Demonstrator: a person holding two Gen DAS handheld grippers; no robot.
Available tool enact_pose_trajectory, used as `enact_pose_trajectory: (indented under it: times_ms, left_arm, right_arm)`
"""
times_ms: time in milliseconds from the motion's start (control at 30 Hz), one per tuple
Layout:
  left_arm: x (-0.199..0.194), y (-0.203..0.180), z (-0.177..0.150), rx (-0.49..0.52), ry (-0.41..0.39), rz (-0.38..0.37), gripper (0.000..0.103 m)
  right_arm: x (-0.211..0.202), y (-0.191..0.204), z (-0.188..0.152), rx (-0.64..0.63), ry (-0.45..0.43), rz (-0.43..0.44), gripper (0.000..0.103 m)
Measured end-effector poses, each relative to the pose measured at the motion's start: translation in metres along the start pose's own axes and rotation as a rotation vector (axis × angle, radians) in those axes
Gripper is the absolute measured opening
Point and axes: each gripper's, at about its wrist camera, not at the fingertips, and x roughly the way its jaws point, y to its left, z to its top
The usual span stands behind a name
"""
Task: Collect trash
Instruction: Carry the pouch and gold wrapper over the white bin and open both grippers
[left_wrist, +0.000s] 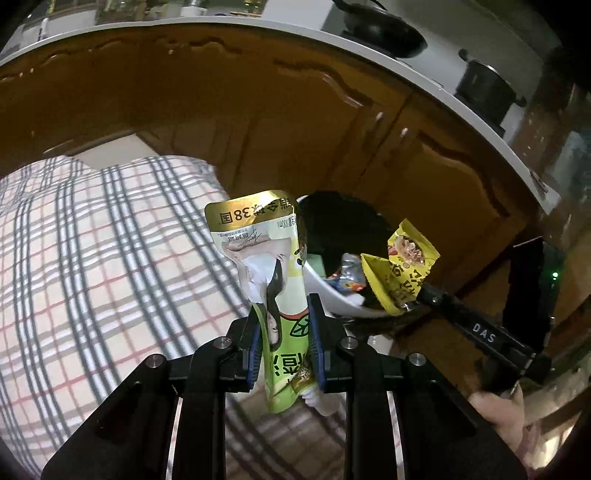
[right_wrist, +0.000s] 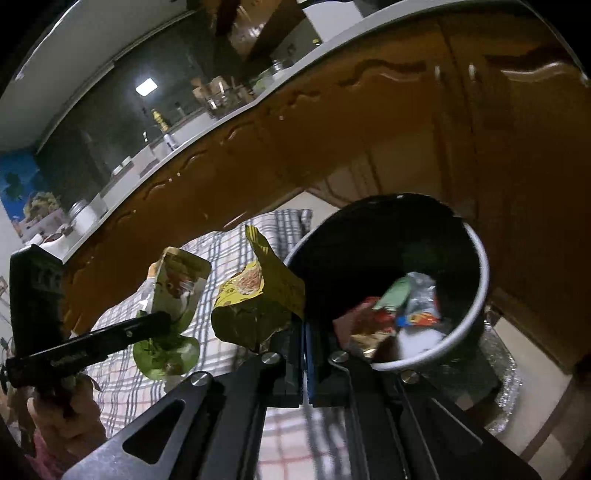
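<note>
My left gripper (left_wrist: 282, 314) is shut on a green and gold drink pouch (left_wrist: 266, 258) and holds it upright above the checked cloth; the pouch also shows in the right wrist view (right_wrist: 173, 295). My right gripper (right_wrist: 304, 328) is shut on a yellow snack wrapper (right_wrist: 258, 295), next to the rim of the trash bin (right_wrist: 476, 280); the wrapper also shows in the left wrist view (left_wrist: 402, 266). The bin is lined with a black bag and holds several wrappers (right_wrist: 406, 306). In the left wrist view the bin (left_wrist: 332, 288) lies just behind the pouch.
A plaid cloth (left_wrist: 92, 258) covers the table on the left. Brown wooden cabinets (left_wrist: 258, 110) stand behind, under a white countertop with dark pots (left_wrist: 484, 88). A foil tray (right_wrist: 506, 376) lies beside the bin.
</note>
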Motion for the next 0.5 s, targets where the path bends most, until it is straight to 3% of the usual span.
enact_pose_trajectory:
  times_ms: [500]
  left_arm:
    - [0.048,-0.046,0.038,0.079,0.111,-0.048,0.02]
  right_arm:
    - [-0.012,-0.039,0.022,0.006,-0.009,-0.104,0.0]
